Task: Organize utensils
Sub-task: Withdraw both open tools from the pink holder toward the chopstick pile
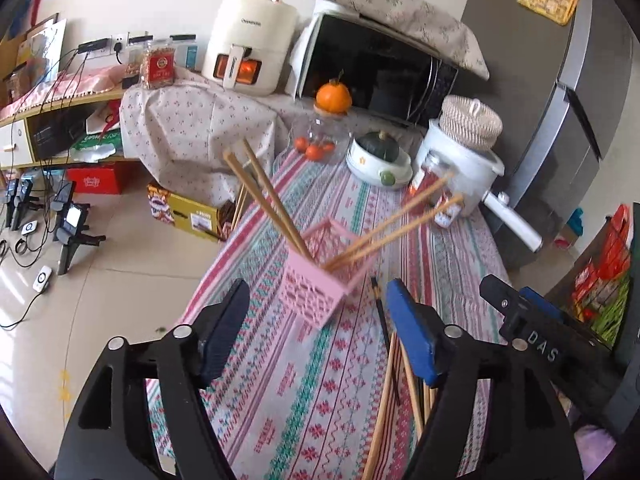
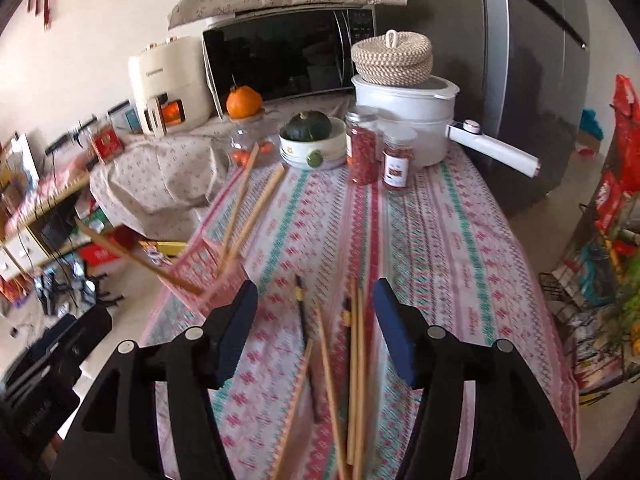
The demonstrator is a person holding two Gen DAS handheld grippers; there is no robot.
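Observation:
A pink slotted utensil basket (image 1: 320,276) stands on the patterned tablecloth (image 1: 304,392) with several wooden chopsticks (image 1: 268,196) leaning out of it. My left gripper (image 1: 316,328) is open and empty just in front of the basket. Loose wooden chopsticks (image 1: 408,384) and a dark one (image 1: 382,312) lie to its right. In the right wrist view the basket (image 2: 204,272) is at the left, blurred. My right gripper (image 2: 316,328) is open and empty above the loose chopsticks (image 2: 356,360) and the dark chopstick (image 2: 302,312).
At the table's far end stand a bowl with a green squash (image 2: 312,140), two spice jars (image 2: 376,156), a glass jar topped by an orange (image 2: 244,120) and a white pot with a woven lid (image 2: 404,100). Microwave (image 2: 288,56) and fridge (image 2: 532,60) behind. Floor lies left of the table edge.

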